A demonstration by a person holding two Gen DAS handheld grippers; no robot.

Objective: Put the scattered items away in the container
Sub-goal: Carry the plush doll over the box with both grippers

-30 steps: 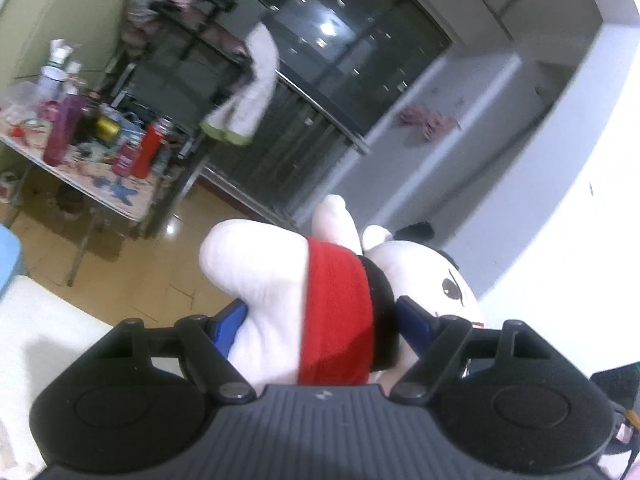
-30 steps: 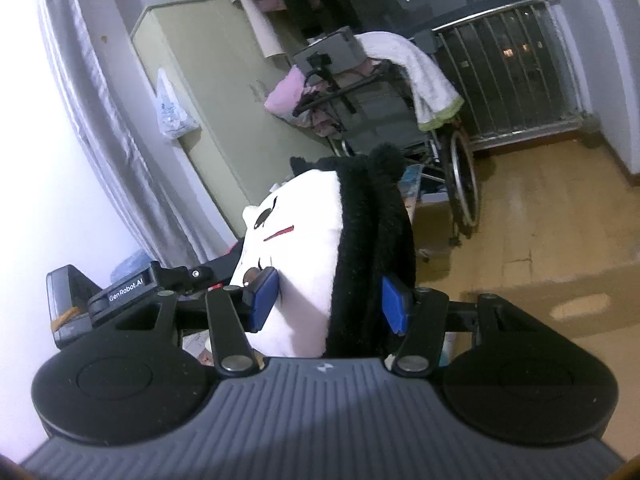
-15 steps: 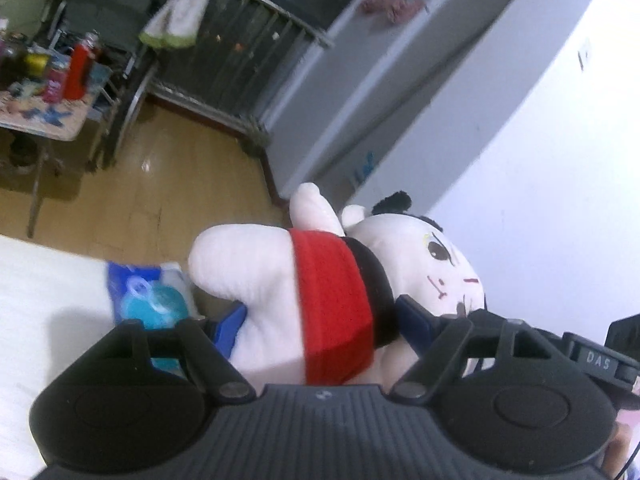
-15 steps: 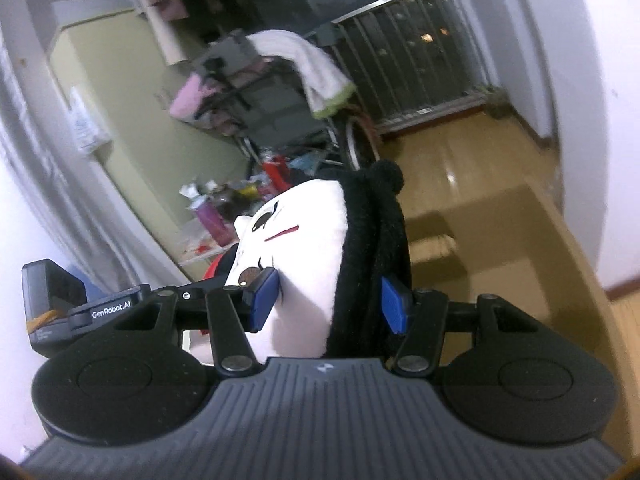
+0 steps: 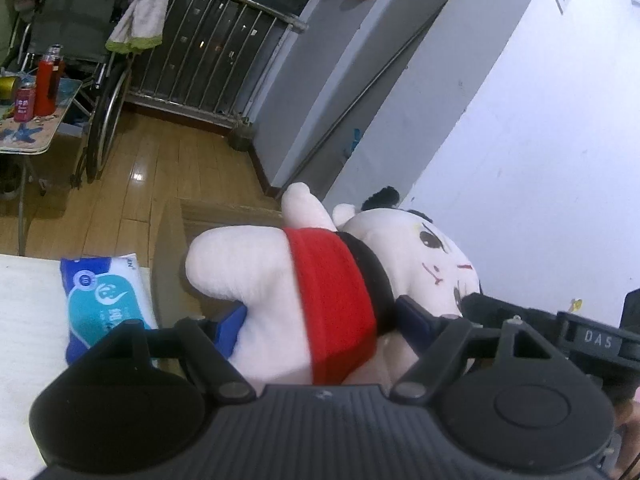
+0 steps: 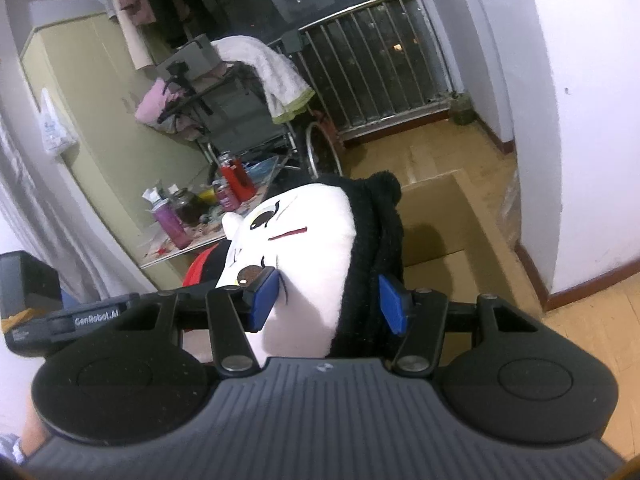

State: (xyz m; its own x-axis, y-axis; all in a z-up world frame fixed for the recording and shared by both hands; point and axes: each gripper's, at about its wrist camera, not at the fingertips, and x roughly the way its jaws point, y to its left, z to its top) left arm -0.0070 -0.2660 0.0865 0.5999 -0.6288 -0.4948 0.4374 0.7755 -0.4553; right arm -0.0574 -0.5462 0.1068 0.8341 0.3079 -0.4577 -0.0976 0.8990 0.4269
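Note:
Both grippers hold one plush doll in the air. It has a white face, black hair and a red band. My left gripper [image 5: 324, 324] is shut on the doll's body [image 5: 320, 280] at the red band. My right gripper [image 6: 326, 300] is shut on the doll's head [image 6: 316, 248], one pad on the face, one on the black hair. An open brown cardboard box [image 6: 452, 216] lies on the floor below and beyond the doll; in the left wrist view its rim [image 5: 224, 212] shows behind the doll.
A blue pack of wipes [image 5: 104, 296] lies on a white surface at the left, next to the box. A cluttered small table [image 6: 200, 216] and a wheelchair [image 6: 248, 120] stand further back. A white wall [image 6: 592, 120] runs along the right.
Both grippers have carried the doll down and toward the wall. The cardboard box and the wipes pack have come into view below it. The grips have not changed.

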